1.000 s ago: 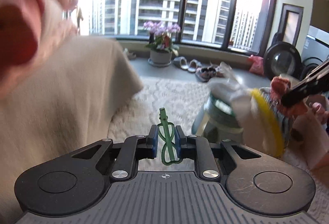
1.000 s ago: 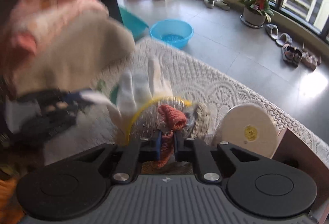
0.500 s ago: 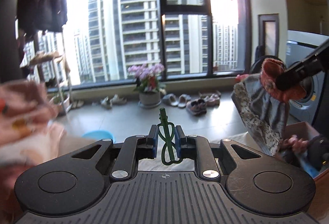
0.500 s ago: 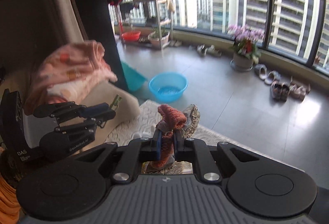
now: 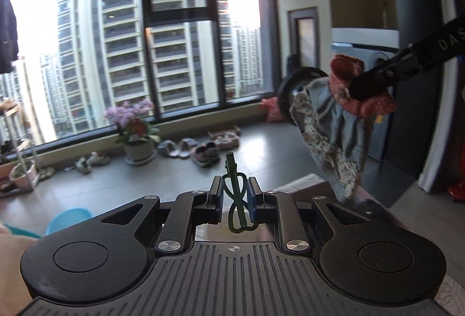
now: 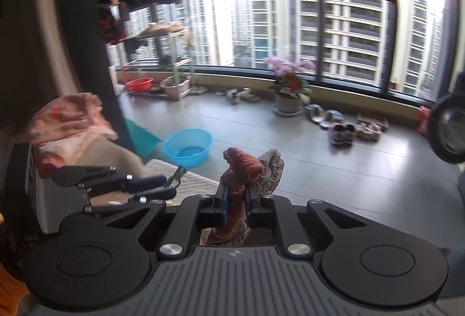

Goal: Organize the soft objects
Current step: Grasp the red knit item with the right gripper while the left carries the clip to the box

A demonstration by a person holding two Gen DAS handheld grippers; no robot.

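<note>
While both grippers have lifted higher than a second ago, the left gripper (image 5: 236, 197) stays clamped on a green rubber loop (image 5: 237, 199), and the right gripper (image 6: 236, 197) pinches the rust-red knit top (image 6: 242, 163) of a grey floral cloth (image 5: 334, 136), hanging at two o'clock. Beyond lie a blue basin (image 6: 188, 146), flowerpot (image 5: 139, 147) and shoes (image 6: 343, 133); a pink bundle (image 6: 68, 124) sits at nine o'clock.

Window side: potted orchid (image 6: 289, 85) on the floor before the window (image 6: 354, 11).
Right of orchid: shoes (image 6: 343, 131).
Left: basin (image 6: 188, 146), metal rack (image 6: 162, 60) behind.
</note>
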